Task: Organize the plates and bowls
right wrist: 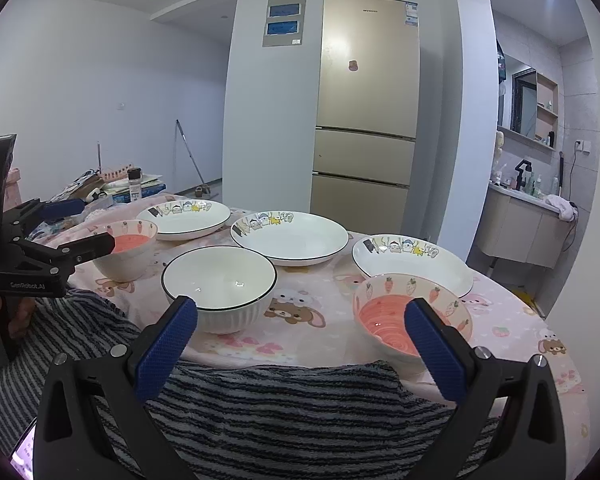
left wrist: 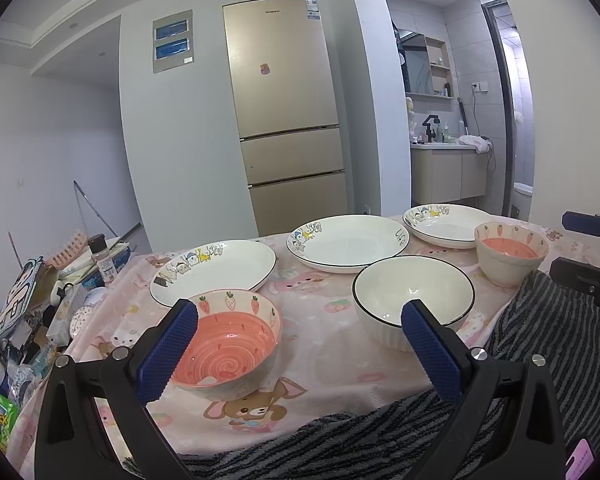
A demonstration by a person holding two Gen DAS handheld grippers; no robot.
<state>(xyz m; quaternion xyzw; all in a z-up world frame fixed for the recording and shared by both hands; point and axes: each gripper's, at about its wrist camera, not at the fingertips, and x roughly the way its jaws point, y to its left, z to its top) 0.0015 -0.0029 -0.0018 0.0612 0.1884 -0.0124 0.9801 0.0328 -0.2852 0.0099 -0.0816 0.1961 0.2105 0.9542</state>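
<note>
Blue-padded jaws of the left gripper [left wrist: 300, 322] and right gripper [right wrist: 301, 320] gape wide, gripping nothing, angled slightly down over a table where three cartoon plates [left wrist: 348, 242], two strawberry bowls [left wrist: 236, 332] and a white bowl [right wrist: 219, 280] sit apart.

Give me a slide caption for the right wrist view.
Open right gripper hovers before a white bowl, two pink bowls and three cartoon plates.
</note>
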